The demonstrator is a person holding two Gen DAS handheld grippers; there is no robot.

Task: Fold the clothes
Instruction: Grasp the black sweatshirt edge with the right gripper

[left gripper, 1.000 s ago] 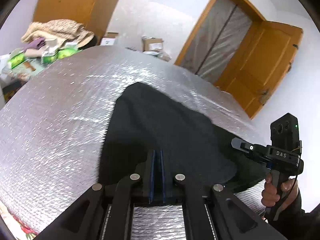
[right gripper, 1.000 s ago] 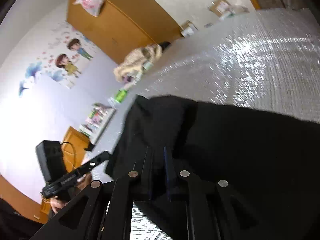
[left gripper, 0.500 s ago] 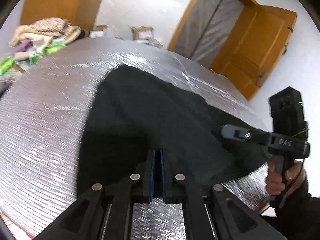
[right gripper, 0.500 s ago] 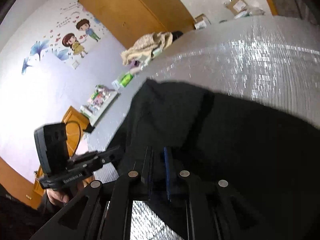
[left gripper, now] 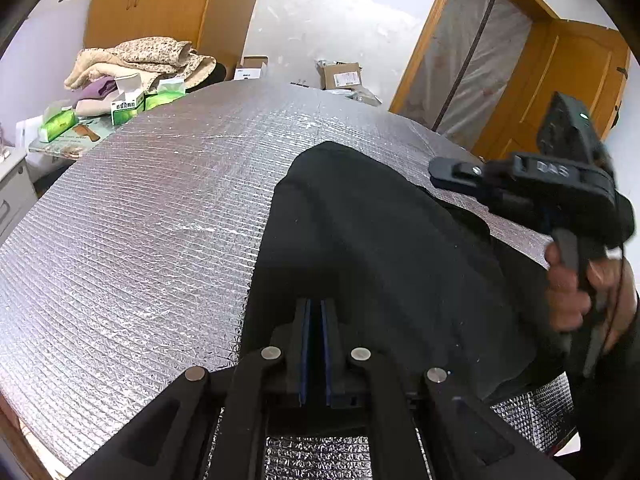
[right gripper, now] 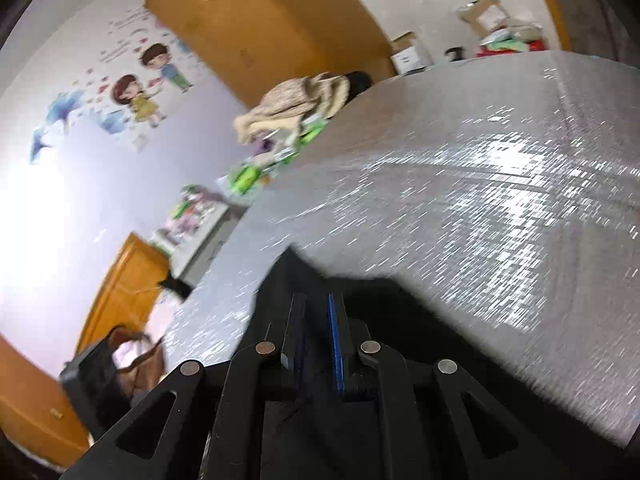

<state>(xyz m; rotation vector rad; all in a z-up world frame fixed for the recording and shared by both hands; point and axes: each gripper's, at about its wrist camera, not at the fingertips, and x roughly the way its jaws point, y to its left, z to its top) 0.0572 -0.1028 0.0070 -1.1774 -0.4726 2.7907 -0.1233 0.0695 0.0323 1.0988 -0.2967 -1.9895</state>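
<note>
A black garment lies on a table covered with a silver quilted sheet. In the left wrist view it takes up the near right part of the surface, its far end rising to a rounded point toward the middle of the table and its near edge reaching under the tool.

The left gripper has its two blue-lined fingers drawn together with only a thin slit between them, and the near edge of the black cloth sits pinched in that slit. The right gripper shows at the right of the same view, held in a hand by its handle, with its tip above the right edge of the garment. In its own view the right gripper has a narrow gap between its fingers, and black cloth fills that gap and spreads around and below them, so it appears to be gripping the fabric. That view is blurred.

At the far left, beyond the table, a heap of beige cloth rests above some green and white boxes. A wooden wardrobe stands behind them, cardboard boxes sit on the floor by the far wall, and a wooden door stands at the far right.
</note>
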